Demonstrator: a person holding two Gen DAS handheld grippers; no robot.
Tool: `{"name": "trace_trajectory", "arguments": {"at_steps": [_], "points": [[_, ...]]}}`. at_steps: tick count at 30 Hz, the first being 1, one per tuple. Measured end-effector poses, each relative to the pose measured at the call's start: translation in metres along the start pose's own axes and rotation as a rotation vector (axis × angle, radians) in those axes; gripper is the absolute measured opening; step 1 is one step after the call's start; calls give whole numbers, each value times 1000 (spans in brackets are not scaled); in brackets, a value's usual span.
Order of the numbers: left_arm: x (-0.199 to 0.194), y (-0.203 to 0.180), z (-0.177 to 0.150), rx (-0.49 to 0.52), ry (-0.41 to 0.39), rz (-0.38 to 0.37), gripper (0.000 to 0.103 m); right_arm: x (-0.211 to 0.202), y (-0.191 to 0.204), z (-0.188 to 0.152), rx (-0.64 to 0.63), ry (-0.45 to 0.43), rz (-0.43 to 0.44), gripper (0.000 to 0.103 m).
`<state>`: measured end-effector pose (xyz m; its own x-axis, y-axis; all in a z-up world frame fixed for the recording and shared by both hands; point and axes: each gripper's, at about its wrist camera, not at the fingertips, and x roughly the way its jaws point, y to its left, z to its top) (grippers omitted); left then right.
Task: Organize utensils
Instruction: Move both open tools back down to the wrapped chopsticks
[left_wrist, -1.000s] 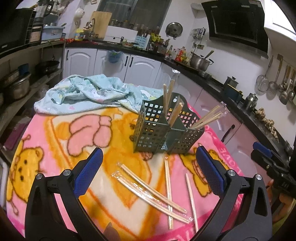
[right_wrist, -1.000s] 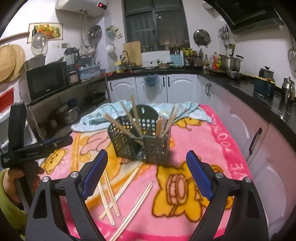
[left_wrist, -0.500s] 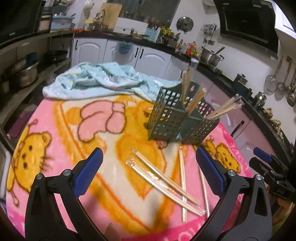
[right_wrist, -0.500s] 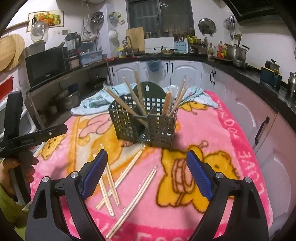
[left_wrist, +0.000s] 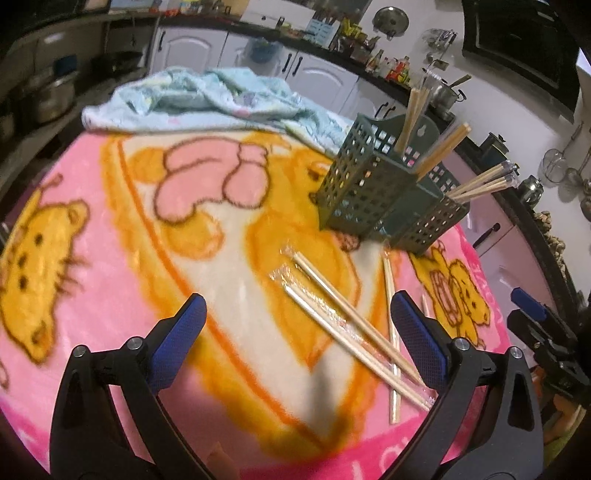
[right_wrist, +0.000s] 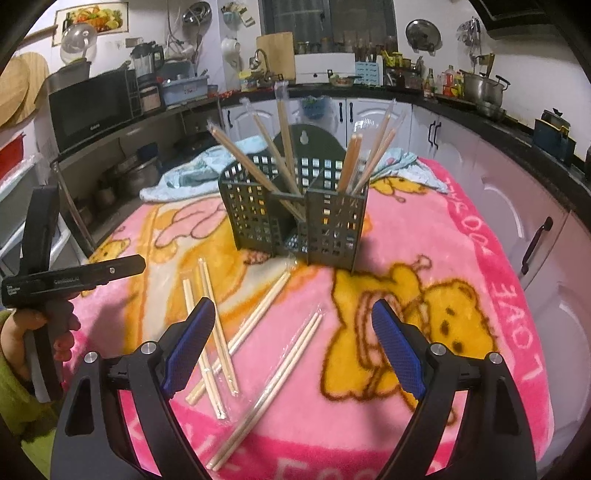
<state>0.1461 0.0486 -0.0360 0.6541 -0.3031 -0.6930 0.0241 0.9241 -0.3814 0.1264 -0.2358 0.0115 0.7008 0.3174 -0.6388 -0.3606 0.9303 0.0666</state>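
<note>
A dark green perforated utensil holder (left_wrist: 384, 192) (right_wrist: 295, 210) stands on the pink cartoon blanket (left_wrist: 110, 229) with several chopsticks upright in its compartments. Several wrapped chopstick pairs (left_wrist: 351, 325) (right_wrist: 273, 373) lie loose on the blanket in front of it. My left gripper (left_wrist: 295, 332) is open and empty, hovering above the loose pairs. My right gripper (right_wrist: 291, 339) is open and empty, low over the pairs nearest me. The left gripper's handle, held in a hand, shows in the right wrist view (right_wrist: 55, 280).
A crumpled light blue cloth (left_wrist: 207, 99) lies on the blanket behind the holder. White kitchen cabinets (right_wrist: 517, 206) and a black counter with pots run along the right and back. Shelves with pots and a microwave (right_wrist: 92, 103) stand at the left.
Both grippers have moved forward and lower toward the loose chopsticks. The left view has swung, putting the holder further to the upper right. Nothing has been picked up.
</note>
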Motion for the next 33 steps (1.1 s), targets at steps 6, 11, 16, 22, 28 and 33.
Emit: {"name": "trace_trajectory", "arguments": {"at_steps": [6,11,16,22,28,33], "points": [[19,1,-9,-38,72,-64,55,20,-4,-9,14,73,6,67],[32,2,-13,-77,125,-110,46,37,-7,-12,23,127,18,56],[44,7,-14,-131,166,-137,41,57,-12,-14,51,192,31,45],[54,11,-11,-185,189,-145,41,81,-18,-11,94,253,50,38],[62,14,-1,-206,182,-121,41,100,-23,-7,115,301,37,38],[68,21,6,-220,170,-109,33,115,-28,-6,158,350,42,32]]}}
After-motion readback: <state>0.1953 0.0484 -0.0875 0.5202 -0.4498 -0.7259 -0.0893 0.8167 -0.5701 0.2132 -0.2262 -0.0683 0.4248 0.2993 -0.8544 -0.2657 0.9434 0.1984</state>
